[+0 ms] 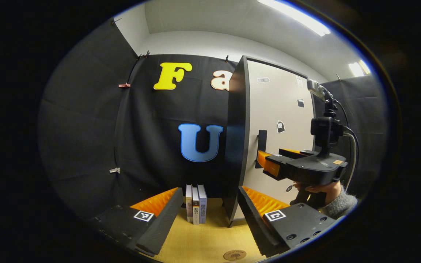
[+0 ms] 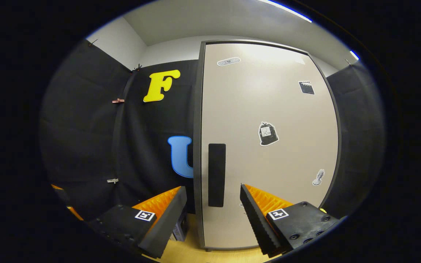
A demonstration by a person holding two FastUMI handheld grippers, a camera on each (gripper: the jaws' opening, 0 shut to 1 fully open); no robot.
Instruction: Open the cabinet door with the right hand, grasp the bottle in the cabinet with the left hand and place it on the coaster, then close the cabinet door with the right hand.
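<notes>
Left gripper (image 1: 207,215): jaws wide, nothing held, parked low over the surface (image 1: 210,241) w/ books (image 1: 196,203) ahead; likely waiting, since the door is shut. Coaster (image 1: 234,254) lies on the surface just below, ready as drop point. Cabinet (image 1: 236,138) stands right of the books; door (image 2: 269,146) closed, so bottle presumably inside, not visible. Right gripper (image 2: 213,215): jaws wide, straddling the handle (image 2: 216,175) line but not yet touching it, approx. aligned for the pull. A hand (image 1: 322,189) grips it from beneath.

Both claws gape wide and hold nothing: the left claw (image 1: 207,208) low, the right claw (image 2: 213,206) level, hand-held.
</notes>
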